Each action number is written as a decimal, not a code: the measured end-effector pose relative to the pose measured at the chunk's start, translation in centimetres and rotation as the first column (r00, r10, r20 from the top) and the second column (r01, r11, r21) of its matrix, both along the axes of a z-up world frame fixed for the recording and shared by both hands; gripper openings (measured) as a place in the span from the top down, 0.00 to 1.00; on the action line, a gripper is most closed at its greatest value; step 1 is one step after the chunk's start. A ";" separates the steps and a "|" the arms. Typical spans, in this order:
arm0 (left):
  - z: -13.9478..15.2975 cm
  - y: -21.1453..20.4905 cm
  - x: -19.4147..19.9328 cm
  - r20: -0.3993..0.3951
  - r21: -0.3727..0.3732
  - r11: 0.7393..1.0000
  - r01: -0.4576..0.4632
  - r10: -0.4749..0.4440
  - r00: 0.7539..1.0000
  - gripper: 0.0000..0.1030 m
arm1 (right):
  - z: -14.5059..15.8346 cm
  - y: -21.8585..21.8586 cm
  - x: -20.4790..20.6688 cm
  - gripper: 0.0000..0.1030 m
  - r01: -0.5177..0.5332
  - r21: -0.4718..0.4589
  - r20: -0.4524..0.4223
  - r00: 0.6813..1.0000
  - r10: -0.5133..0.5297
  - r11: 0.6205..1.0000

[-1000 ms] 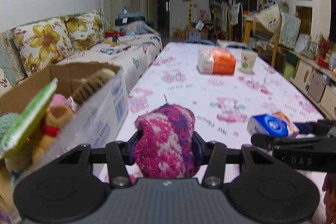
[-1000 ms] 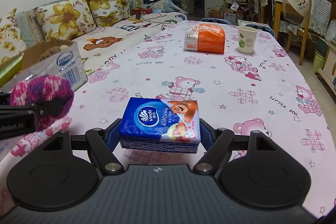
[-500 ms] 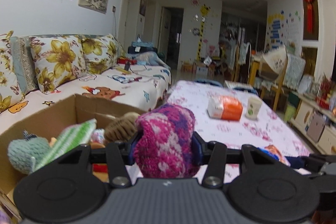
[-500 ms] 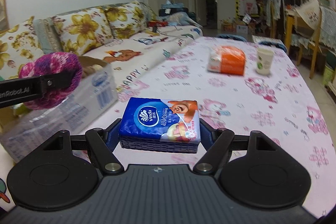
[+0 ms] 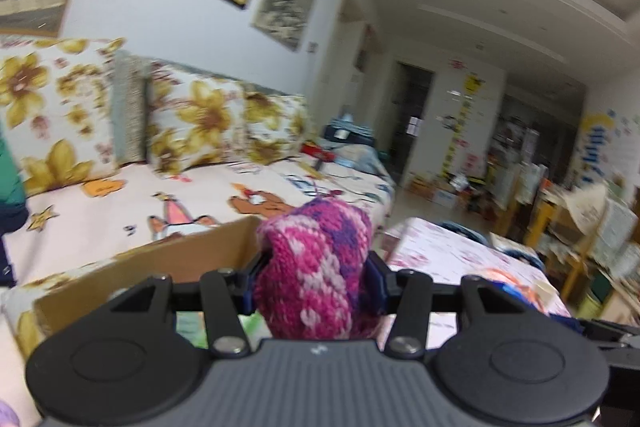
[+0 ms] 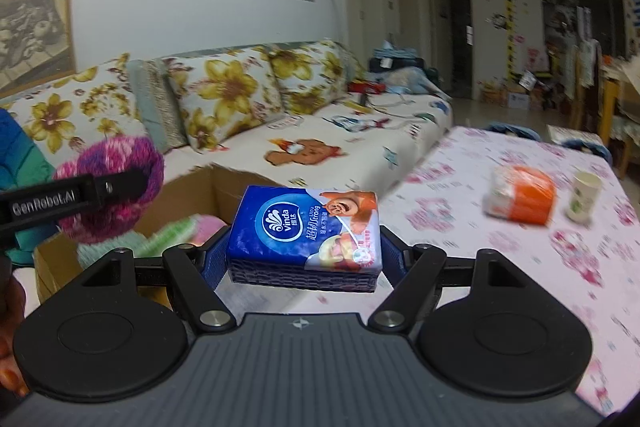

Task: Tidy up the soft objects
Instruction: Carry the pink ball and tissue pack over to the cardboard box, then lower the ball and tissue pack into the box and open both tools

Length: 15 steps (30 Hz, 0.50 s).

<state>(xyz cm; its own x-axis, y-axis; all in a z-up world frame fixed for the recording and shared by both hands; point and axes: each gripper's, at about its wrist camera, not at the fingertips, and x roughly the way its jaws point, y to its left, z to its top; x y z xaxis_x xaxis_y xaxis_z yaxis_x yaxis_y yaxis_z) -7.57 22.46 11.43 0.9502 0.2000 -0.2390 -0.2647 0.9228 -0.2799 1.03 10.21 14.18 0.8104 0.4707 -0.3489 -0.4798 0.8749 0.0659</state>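
"vinda" + "ultra strong" on blue tissue pack, "GenRobot.AI" on left gripper's finger

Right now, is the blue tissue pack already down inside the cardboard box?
No, the blue tissue pack is clamped between the right gripper's pads, held in the air beside the cardboard box.

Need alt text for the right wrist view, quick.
The right tool grips a blue tissue pack above a pink-patterned table. At left, the left tool holds a pink knitted item over an open cardboard box beside a floral sofa.
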 end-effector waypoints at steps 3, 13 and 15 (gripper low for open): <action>-0.4 1.6 0.3 -0.023 -0.032 0.998 -0.052 0.051 0.998 0.52 | 0.4 2.1 1.3 0.10 -0.042 0.003 0.018 0.999 0.042 0.999; -2.0 4.2 1.4 -0.147 -0.046 0.992 -0.115 0.108 0.983 0.49 | -0.1 8.8 5.9 0.00 -0.107 0.041 -0.017 0.994 0.108 0.993; -2.4 4.5 1.6 -0.169 -0.045 0.991 -0.126 0.117 0.979 0.47 | -0.4 9.3 6.6 0.01 -0.100 0.046 -0.027 0.994 0.102 0.994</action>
<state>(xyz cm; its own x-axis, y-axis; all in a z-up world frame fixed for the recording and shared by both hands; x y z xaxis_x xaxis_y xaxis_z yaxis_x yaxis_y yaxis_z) -5.92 26.91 9.07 0.8658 0.2935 -0.4053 -0.4208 0.8653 -0.2724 7.65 19.55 13.75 0.7476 0.5651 -0.3491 -0.5628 0.8180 0.1190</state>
